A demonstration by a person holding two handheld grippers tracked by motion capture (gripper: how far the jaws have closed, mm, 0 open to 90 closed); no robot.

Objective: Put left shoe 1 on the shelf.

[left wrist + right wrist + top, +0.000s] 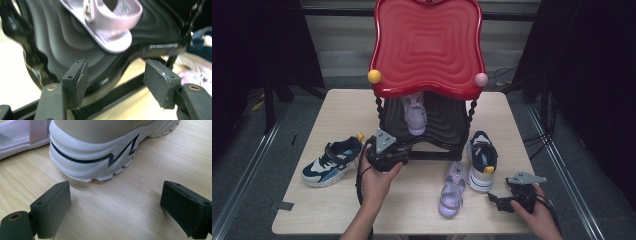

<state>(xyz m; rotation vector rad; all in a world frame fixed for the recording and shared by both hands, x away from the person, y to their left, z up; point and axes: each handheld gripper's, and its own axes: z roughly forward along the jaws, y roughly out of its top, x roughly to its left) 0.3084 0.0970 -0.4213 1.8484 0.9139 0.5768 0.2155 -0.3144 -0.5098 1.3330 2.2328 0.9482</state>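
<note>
Left gripper (115, 75) parted, empty, just short of lilac sandal (110, 27) lying on black lower shelf (60, 37) of rack. Right gripper (115, 207) wide, empty, near sneaker (100, 152) at right. Risk judged: sandal slipping down sloped shelf if nudged.

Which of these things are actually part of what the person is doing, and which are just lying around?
In use:
- left gripper, open, at the shoe rack
- lilac sandal on the black shelf
- lilac sandal on the table
- two navy sneakers
- right gripper, open, near the right sneaker

Lying about:
- cables on the floor
- tape scrap
</note>
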